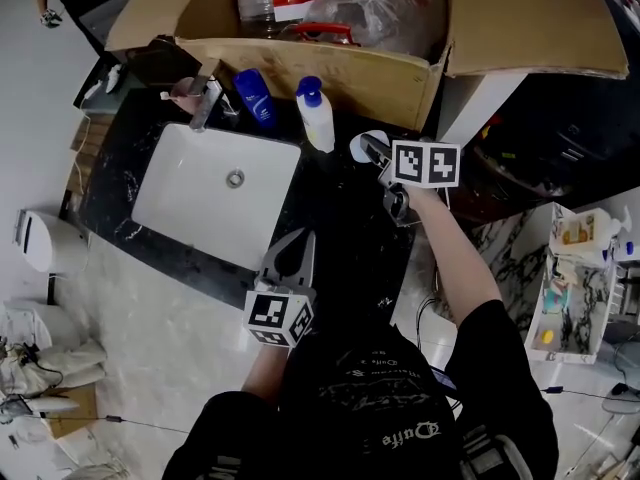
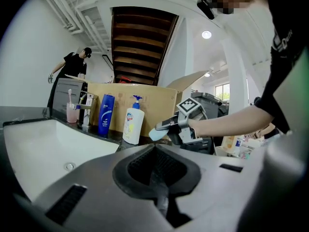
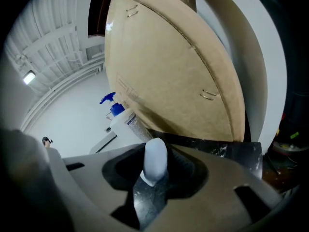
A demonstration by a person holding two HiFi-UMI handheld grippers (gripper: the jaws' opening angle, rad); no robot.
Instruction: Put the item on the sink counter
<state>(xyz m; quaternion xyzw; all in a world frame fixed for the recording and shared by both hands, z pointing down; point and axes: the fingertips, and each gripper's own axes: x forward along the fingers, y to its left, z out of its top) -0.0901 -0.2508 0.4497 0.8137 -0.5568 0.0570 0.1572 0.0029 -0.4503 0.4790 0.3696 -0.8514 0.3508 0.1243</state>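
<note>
The item is a small pale blue-white tube (image 3: 155,158). My right gripper (image 3: 154,175) is shut on it, and the tube's rounded end sticks out past the jaws. In the head view the right gripper (image 1: 374,152) holds the tube (image 1: 361,146) over the black marble sink counter (image 1: 340,230), just right of a white pump bottle (image 1: 316,116) and close to the cardboard box (image 1: 385,80). The left gripper view shows the held tube (image 2: 157,133) too. My left gripper (image 1: 293,255) hovers at the counter's near edge, shut and with nothing in it.
A white basin (image 1: 190,203) with a faucet (image 1: 206,103) fills the counter's left. A blue bottle (image 1: 255,98) and a pink cup (image 2: 72,113) stand behind it. The box holds a water bottle and a plastic bag. A person (image 2: 75,69) stands far back.
</note>
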